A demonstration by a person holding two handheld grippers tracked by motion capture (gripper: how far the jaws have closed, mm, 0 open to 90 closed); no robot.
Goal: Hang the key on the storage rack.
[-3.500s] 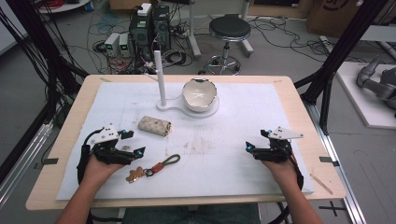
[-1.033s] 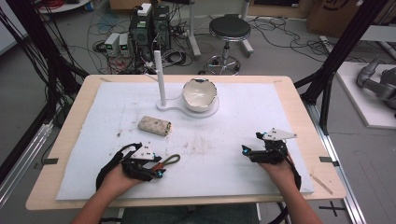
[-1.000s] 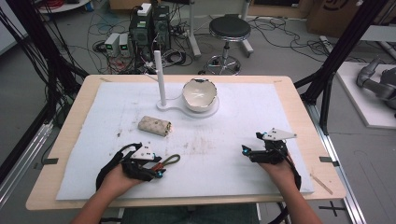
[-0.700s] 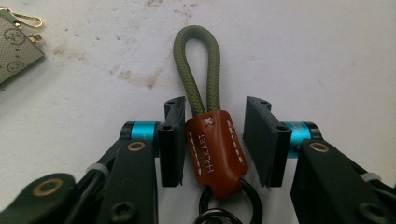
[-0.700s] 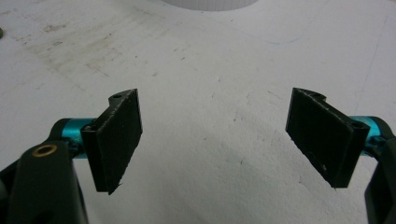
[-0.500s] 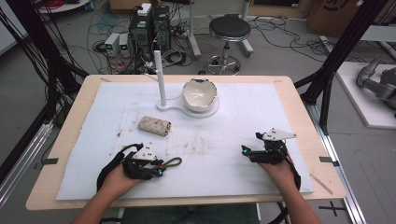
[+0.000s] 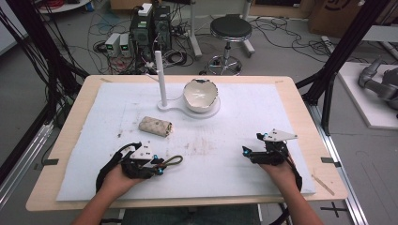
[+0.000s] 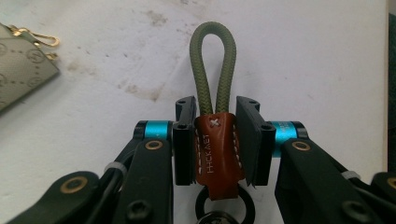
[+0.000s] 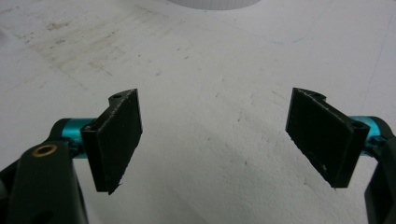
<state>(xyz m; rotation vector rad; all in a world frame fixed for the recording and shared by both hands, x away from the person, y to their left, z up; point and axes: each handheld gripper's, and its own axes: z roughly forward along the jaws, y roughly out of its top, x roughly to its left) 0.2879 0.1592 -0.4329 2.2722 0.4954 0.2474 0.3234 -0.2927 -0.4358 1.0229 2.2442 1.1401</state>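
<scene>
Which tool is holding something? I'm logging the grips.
The left tool: its jaws press both sides of the brown leather tab of the keychain, green cord loop sticking out ahead. The right tool stands wide open over bare table cover.

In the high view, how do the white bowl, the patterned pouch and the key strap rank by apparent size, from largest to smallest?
1. White bowl, clearly largest.
2. Patterned pouch.
3. Key strap: only its green loop shows beyond the left gripper, so it looks smallest, though its full length is hidden.
</scene>
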